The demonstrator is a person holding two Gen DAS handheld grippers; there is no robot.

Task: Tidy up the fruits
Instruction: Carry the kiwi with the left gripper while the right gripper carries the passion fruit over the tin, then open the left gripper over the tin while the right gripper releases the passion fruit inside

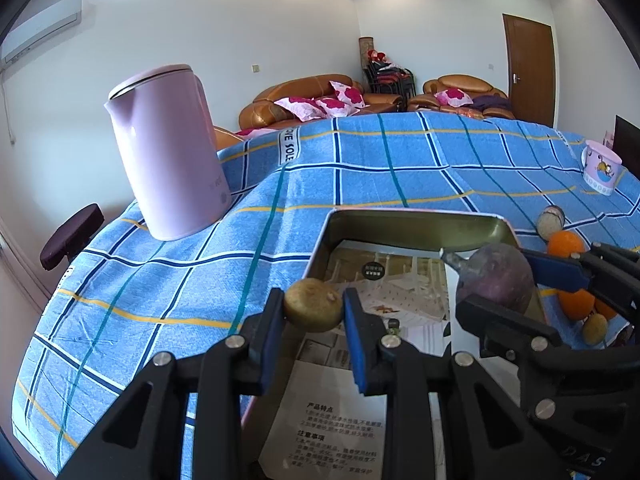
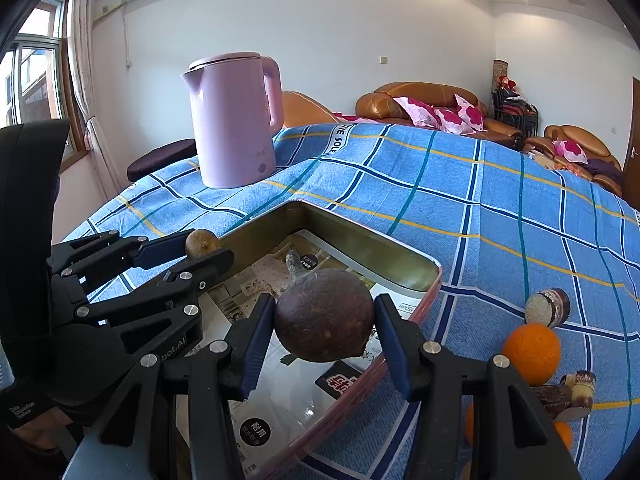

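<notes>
My left gripper (image 1: 313, 314) is shut on a small round brown-green fruit (image 1: 312, 304), held over the near left part of a shallow metal tin (image 1: 404, 222). The right gripper (image 2: 325, 320) is shut on a bigger dark purple-brown round fruit (image 2: 324, 314) with a stubby stem, and it hangs over the same tin (image 2: 360, 236). Each view shows the other hand too: the right gripper (image 1: 506, 282) with its dark fruit (image 1: 496, 276), and the left gripper (image 2: 205, 250) with the small fruit (image 2: 202, 242). Printed paper lines the tin's bottom.
A pink kettle (image 2: 234, 120) stands on the blue checked cloth (image 2: 460, 184) behind the tin. Right of the tin lie an orange (image 2: 532, 352), a second orange (image 1: 576, 304), cut brown pieces (image 2: 548, 306) and a small fruit (image 1: 595, 328). A pink mug (image 1: 600, 172) stands at the far right.
</notes>
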